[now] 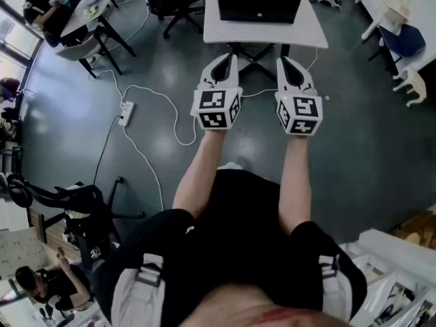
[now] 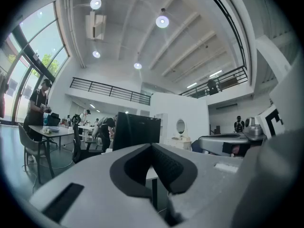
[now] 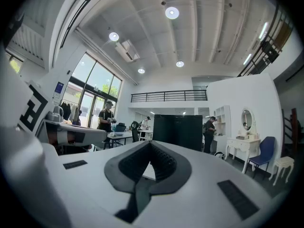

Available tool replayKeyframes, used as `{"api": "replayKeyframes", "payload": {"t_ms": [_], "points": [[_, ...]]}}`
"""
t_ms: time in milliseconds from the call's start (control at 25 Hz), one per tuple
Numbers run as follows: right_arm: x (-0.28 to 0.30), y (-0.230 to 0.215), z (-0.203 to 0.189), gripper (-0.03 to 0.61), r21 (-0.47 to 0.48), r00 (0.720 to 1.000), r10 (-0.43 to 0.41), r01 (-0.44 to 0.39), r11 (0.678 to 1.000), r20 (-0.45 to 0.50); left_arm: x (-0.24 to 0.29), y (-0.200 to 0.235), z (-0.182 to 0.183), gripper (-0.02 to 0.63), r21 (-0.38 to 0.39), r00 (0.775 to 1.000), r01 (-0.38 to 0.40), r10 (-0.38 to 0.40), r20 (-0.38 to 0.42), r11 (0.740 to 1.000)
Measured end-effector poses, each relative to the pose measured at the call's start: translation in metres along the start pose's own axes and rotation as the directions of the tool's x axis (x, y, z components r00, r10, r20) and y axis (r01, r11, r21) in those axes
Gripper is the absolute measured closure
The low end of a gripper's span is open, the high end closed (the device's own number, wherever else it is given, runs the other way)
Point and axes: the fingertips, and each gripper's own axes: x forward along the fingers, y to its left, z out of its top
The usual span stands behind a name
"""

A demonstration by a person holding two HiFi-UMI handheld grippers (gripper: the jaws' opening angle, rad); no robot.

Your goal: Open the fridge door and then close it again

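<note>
Bright daylight enters through the windows (image 3: 95, 96); round ceiling lamps (image 2: 162, 21) glare; fisheye edges curve and darken.

Both forearms reach forward side by side, the left gripper (image 1: 227, 65) and right gripper (image 1: 289, 67) level, jaws closed and empty.

The person wears a black short-sleeved top (image 1: 238, 210), with white panels (image 1: 146, 281) and grey straps at both hips. The left gripper (image 1: 228, 63) and right gripper (image 1: 289, 63) have white shells, black ribbed pads (image 2: 167, 166) and cubes (image 1: 216, 109) of black-and-white square markers.
</note>
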Motion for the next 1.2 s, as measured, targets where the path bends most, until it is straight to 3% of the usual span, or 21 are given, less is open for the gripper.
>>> {"api": "replayKeyframes", "payload": {"t_ms": [240, 400, 720, 960, 1200], "points": [[0.006, -0.007, -0.001, 0.584, 0.044, 1.000, 0.005, -0.007, 0.999, 0.030, 0.008, -0.001, -0.004, 0.615, -0.006, 1.000, 0.002, -0.002, 0.000, 1.000], [0.006, -0.010, -0.014, 0.584, 0.064, 1.000, 0.011, -0.011, 0.998, -0.004, 0.002, 0.003, -0.013, 0.615, -0.025, 1.000, -0.026, 0.025, -0.014, 0.999], [0.048, -0.004, -0.038, 0.584, 0.105, 0.998, 0.054, -0.049, 0.993, -0.041, 0.019, 0.045, -0.032, 0.615, -0.063, 0.995, -0.089, 0.087, -0.039, 0.994], [0.112, -0.007, -0.045, 0.584, 0.112, 0.997, 0.074, -0.069, 0.991, -0.039, 0.070, 0.088, -0.037, 0.615, -0.074, 0.994, -0.099, 0.096, -0.043, 0.992], [0.196, -0.028, -0.052, 0.584, 0.131, 0.997, 0.061, -0.053, 0.990, -0.054, 0.151, 0.125, -0.039, 0.615, -0.069, 0.996, -0.053, 0.048, -0.072, 0.996]]}}
